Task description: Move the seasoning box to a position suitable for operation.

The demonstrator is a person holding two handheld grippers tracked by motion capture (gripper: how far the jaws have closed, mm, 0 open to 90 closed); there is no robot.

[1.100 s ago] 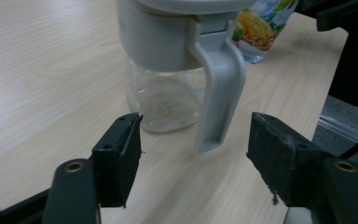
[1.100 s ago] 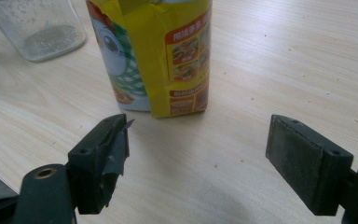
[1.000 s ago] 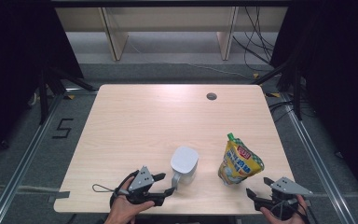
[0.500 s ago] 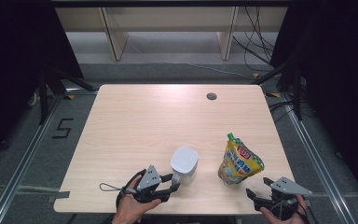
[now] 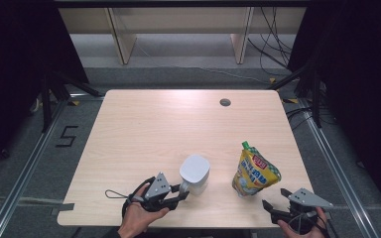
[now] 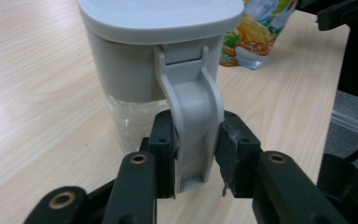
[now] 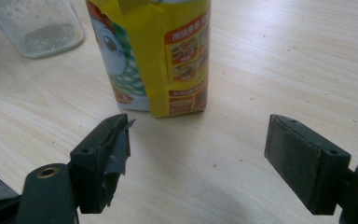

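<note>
Grey-lidded clear plastic jug (image 5: 194, 173) stands near the wooden table's (image 5: 168, 124) front edge — left gripper (image 6: 196, 156) has just been closing, and its pads now clamp the jug's grey handle (image 6: 193, 116). Right of the jug stands a yellow printed pouch (image 5: 254, 171); right gripper (image 7: 198, 154) hangs wide open just before it.

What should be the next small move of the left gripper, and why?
Probably a slow, small lift. The left gripper has just been closing, and its pads now press both sides of the handle of the jug, which stands on the table.
</note>
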